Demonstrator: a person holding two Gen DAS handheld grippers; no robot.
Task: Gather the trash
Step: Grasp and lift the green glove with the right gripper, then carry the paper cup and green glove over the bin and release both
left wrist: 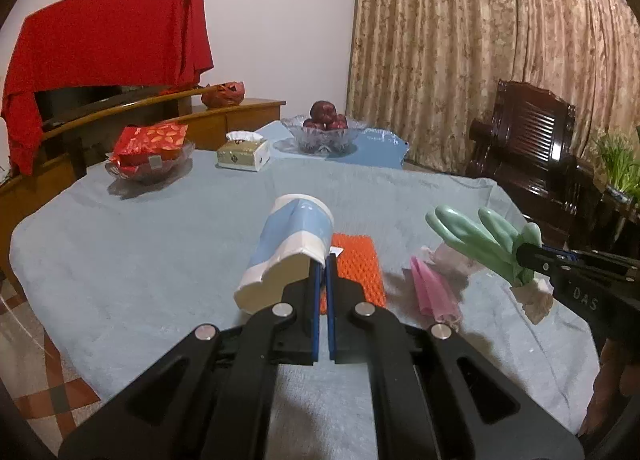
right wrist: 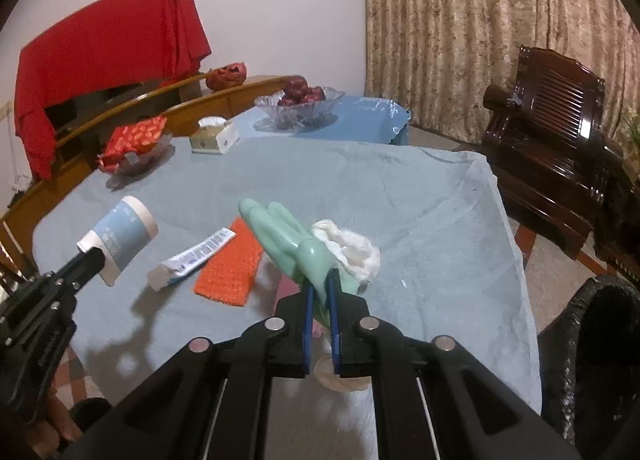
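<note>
Dim warm indoor light, soft shadows, strong fisheye edge distortion.

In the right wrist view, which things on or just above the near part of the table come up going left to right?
Paper cup held in the left claw → toothpaste tube → orange mesh pad → green rubber glove held in the right claw → crumpled white tissue.

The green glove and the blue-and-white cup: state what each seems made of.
Green glove: likely rubber or latex, smooth and slightly glossy, fingers holding shape. Blue-and-white cup: probably paper, matte, its wall creased and dented where it is pinched.
</note>
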